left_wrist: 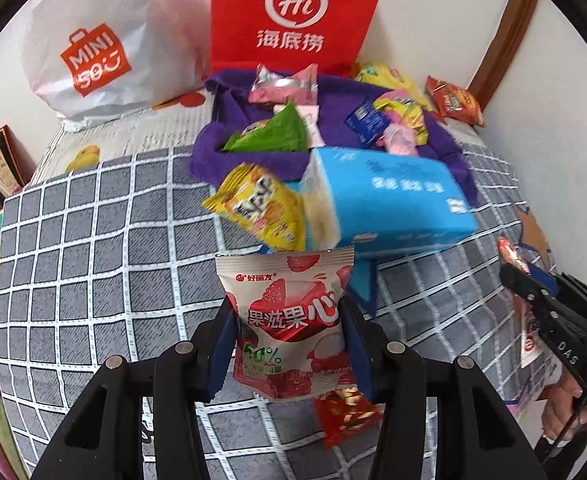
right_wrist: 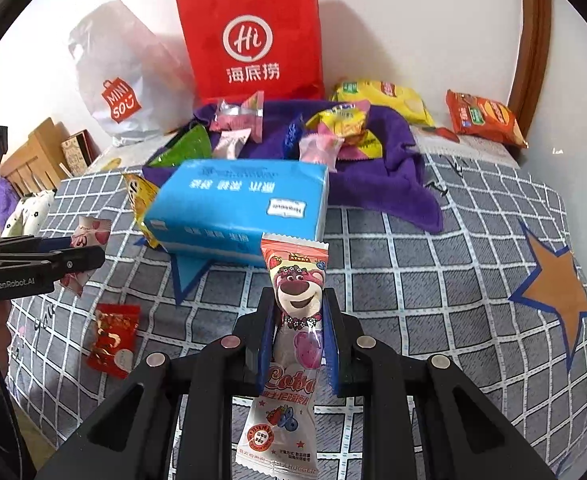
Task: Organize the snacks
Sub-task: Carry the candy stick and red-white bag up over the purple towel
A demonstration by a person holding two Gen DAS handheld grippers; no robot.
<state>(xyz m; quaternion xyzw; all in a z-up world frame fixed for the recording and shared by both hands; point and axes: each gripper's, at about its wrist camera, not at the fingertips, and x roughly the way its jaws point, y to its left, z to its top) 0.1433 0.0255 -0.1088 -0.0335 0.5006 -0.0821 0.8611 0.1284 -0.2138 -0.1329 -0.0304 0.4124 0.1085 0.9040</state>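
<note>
My left gripper (left_wrist: 287, 308) is shut on a pink strawberry gummy pouch (left_wrist: 289, 320) and holds it upright above the checked blanket; it also shows at the left of the right wrist view (right_wrist: 89, 258). My right gripper (right_wrist: 298, 308) is shut on a pink Lotso bear lollipop packet (right_wrist: 295, 320); it shows at the right edge of the left wrist view (left_wrist: 513, 268). Several snack packs lie on a purple towel (right_wrist: 377, 184) behind a blue tissue pack (right_wrist: 237, 204). A yellow snack pack (left_wrist: 261, 212) leans on the tissue pack's left side. A small red packet (right_wrist: 111, 338) lies on the blanket.
A red paper bag (right_wrist: 253, 36) and a white Miniso bag (right_wrist: 121, 80) stand against the back wall. A yellow chips bag (right_wrist: 385, 98) and an orange pack (right_wrist: 485, 116) lie at the back right. An orange star (right_wrist: 557, 296) marks the blanket (right_wrist: 433, 280).
</note>
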